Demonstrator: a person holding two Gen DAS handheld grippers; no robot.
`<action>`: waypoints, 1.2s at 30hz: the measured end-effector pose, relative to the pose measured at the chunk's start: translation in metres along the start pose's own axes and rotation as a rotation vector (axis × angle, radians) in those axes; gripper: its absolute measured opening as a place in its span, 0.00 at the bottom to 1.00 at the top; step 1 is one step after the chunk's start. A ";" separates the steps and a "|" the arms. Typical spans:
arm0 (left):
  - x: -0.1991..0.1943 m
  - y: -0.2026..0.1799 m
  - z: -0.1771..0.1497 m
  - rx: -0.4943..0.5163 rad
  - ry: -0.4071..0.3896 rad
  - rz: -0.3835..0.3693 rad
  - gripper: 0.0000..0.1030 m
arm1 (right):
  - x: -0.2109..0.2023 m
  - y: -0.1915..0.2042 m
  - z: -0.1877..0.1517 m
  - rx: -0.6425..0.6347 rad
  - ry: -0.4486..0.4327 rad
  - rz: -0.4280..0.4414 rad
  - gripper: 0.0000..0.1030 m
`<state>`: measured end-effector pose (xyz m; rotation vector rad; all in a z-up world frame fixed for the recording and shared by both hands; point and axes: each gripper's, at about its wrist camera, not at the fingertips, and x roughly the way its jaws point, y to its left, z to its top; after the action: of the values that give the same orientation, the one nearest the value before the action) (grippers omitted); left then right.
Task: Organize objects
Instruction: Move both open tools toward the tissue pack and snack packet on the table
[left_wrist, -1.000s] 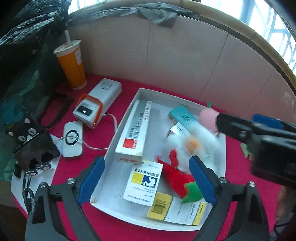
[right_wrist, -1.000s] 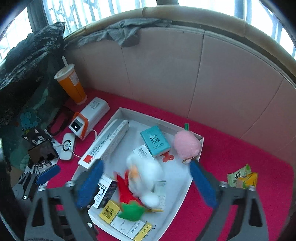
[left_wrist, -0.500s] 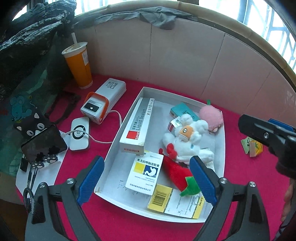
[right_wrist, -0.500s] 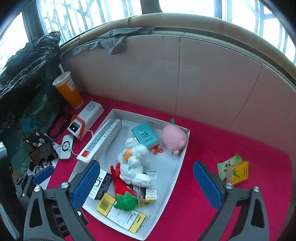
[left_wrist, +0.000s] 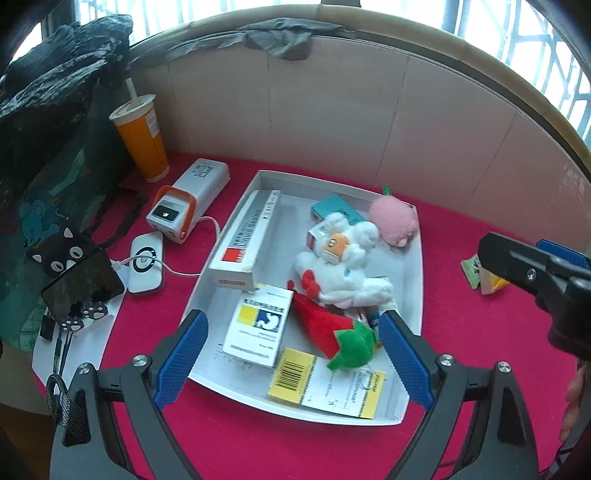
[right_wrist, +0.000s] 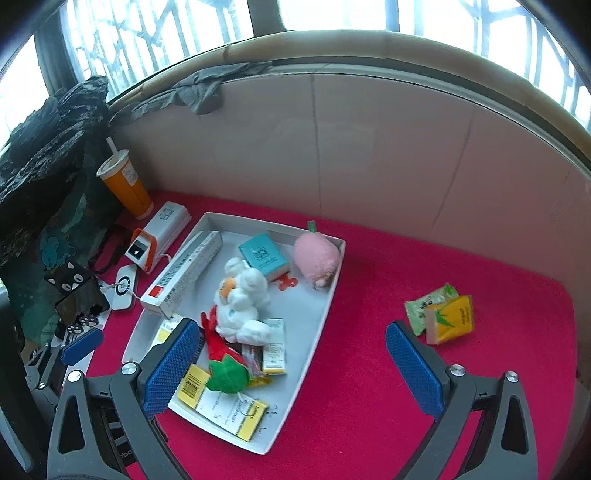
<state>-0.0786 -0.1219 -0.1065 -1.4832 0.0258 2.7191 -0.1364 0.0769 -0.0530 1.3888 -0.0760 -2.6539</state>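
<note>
White plush toy (left_wrist: 343, 266) now lies settled in the white tray (left_wrist: 415, 291), no longer blurred mid-drop, so this placement looks done. Both the left claw (left_wrist: 291, 354) and right claw (right_wrist: 291, 363) hang wide and empty. Two snack packets (right_wrist: 441, 314) remain on the red bench (right_wrist: 406, 266), unobstructed.

In the left wrist view the teal box (left_wrist: 334, 209) lies mostly behind the white plush toy (left_wrist: 341, 264), and a small carton (left_wrist: 318, 236) under that toy shows only one corner. The right hand-held gripper (left_wrist: 535, 266) covers part of the yellow packet (left_wrist: 493, 284) and runs off the right edge. In the right wrist view the blue-and-yellow box (right_wrist: 164, 332) is mostly hidden behind a blue pad. Print on the yellow-edged leaflet (right_wrist: 236, 413) is too small to read.
</note>
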 end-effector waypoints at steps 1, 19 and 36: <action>0.000 -0.003 0.000 0.005 0.001 -0.002 0.90 | -0.002 -0.004 -0.001 0.008 -0.002 -0.002 1.00; 0.004 -0.085 0.003 0.147 0.005 -0.058 0.90 | -0.019 -0.090 -0.017 0.148 -0.004 -0.080 1.00; 0.029 -0.126 0.000 0.258 0.050 -0.081 0.90 | 0.035 -0.190 -0.033 0.561 0.152 0.030 1.00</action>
<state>-0.0890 0.0051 -0.1302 -1.4436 0.2995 2.5016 -0.1494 0.2597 -0.1216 1.7091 -0.8729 -2.5963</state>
